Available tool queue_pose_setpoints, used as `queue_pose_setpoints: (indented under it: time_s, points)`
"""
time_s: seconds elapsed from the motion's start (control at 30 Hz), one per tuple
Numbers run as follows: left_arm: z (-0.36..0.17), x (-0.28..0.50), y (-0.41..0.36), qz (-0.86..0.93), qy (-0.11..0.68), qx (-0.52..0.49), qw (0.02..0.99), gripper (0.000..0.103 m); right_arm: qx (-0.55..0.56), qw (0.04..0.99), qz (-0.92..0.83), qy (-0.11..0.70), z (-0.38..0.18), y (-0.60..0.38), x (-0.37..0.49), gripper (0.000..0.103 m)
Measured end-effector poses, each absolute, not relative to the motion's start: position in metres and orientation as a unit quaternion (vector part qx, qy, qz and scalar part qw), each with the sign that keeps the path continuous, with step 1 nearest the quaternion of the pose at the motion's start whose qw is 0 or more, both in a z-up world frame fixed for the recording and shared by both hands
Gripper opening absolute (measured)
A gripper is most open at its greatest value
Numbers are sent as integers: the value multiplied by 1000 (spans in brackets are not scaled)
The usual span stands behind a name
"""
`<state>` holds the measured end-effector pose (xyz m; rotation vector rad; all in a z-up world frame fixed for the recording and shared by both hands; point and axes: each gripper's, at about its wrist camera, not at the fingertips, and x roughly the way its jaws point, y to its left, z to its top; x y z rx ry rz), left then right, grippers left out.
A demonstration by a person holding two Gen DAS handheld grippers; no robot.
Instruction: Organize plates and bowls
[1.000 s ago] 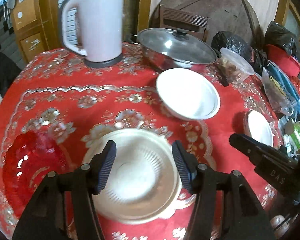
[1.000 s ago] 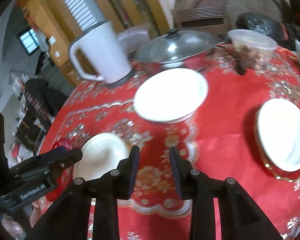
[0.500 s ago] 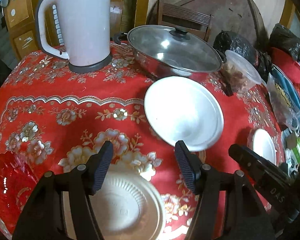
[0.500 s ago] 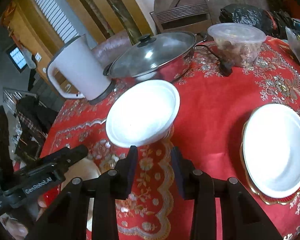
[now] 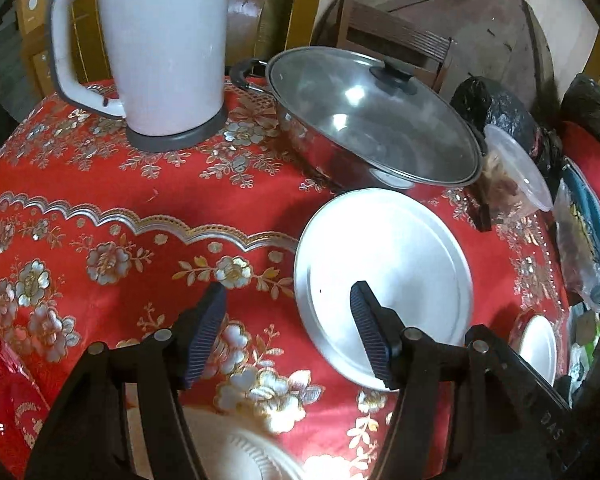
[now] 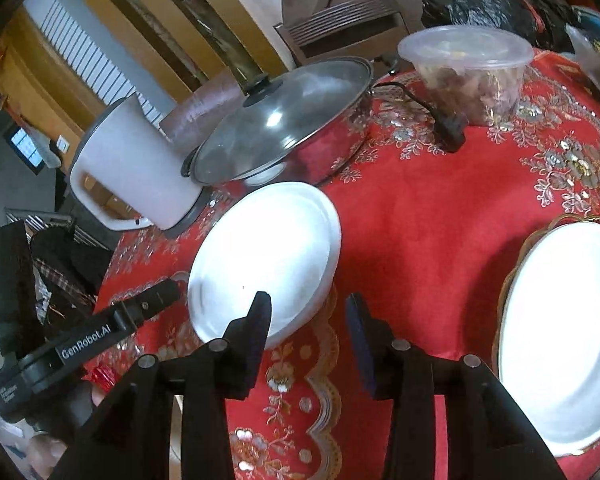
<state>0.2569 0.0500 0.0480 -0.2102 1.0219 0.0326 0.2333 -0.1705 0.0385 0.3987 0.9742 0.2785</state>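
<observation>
White, round and smooth, two dishes are sitting on the red-clothed counter (image 6: 420, 240): one bowl (image 6: 260, 256) under both spread, empty tools, left tool (image 5: 288, 336) and right tool (image 6: 306, 336), whose jaws have just been opening, and one plate (image 6: 568, 332) at right.

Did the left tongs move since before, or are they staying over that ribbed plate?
Yes. The left tongs have moved forward, off the ribbed plate and toward the kettle and the white bowl. Nothing is between them.

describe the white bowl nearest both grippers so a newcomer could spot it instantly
On the red floral tablecloth, find the lidded steel pot beside the white kettle. The white bowl sits directly before that pot. Unlike the other white dish, it has no gold-rimmed plate beneath.
</observation>
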Motion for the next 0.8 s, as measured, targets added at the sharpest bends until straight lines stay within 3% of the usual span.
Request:
queue_pose_setpoints:
  time_s: [0.43, 0.8]
  points:
    - [28, 274, 33, 6, 507, -77, 858, 63, 186, 849, 133, 477, 22, -164, 256, 42]
    - [26, 275, 25, 4, 505, -60, 861, 63, 165, 854, 132, 475, 24, -158, 260, 35]
